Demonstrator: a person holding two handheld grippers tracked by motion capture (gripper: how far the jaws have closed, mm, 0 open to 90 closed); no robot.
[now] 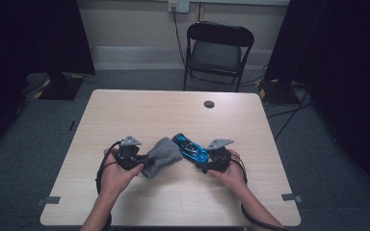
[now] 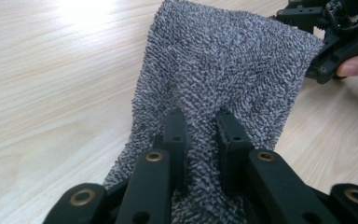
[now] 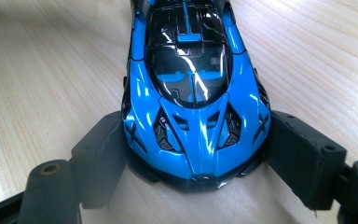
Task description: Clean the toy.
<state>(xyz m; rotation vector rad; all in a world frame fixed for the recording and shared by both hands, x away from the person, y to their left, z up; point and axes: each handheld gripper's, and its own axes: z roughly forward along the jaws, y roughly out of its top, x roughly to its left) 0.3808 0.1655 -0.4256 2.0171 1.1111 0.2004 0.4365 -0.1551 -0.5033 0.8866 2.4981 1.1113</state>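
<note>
Pale wooden desk, with a black folding chair standing on the floor beyond its far edge. Near the desk's front middle, a grey terry cloth, pinched at one end by the left gripper, jaws drawn narrow on the fabric, the rest of the cloth stretching away toward the car. Just beside the cloth, on its right, a glossy blue toy car with black roof, clamped across its end by the right gripper, jaws set wide against both flanks. Small dark grommet near the far edge.
</note>
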